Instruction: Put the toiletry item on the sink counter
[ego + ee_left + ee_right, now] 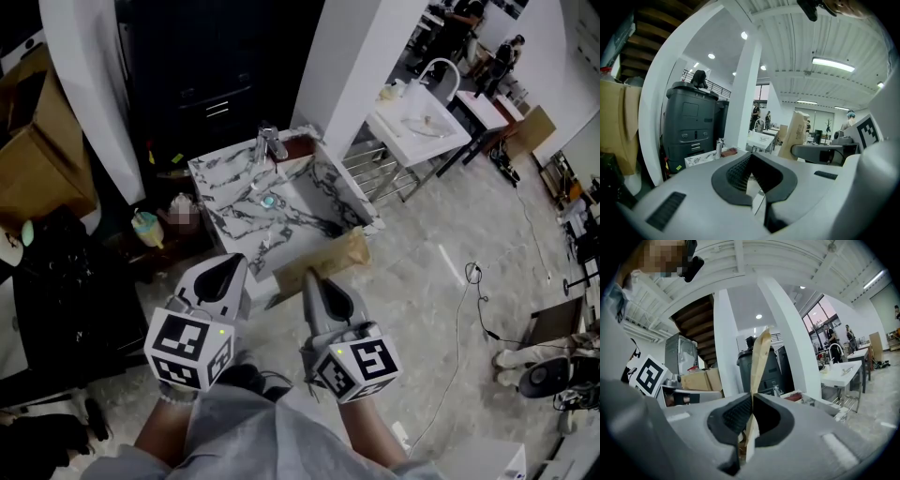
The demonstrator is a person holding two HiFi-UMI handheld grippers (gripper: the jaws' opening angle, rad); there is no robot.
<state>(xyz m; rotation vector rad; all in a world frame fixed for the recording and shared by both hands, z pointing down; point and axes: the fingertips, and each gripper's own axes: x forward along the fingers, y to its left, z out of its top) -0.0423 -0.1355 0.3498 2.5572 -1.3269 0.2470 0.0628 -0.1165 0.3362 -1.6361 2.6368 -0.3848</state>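
A marble-patterned sink counter [217, 178] with a chrome faucet [271, 143] stands on the floor ahead of me, and something small and teal [269, 201] lies in its basin. My right gripper [307, 277] is shut on the edge of a brown paper bag [334, 257], which hangs over the counter's near corner. In the right gripper view the bag [760, 357] rises edge-on from between the closed jaws [751, 397]. My left gripper [232, 262] hovers beside it, shut with nothing in it [750, 159]. What the bag holds is hidden.
A teal-topped cup [147, 227] sits on a dark stand left of the counter. A white sink table [417, 122] and a metal rack [375, 173] stand to the back right. Cardboard boxes [37, 150], a dark cabinet [216, 75] and a floor cable [469, 281] are around.
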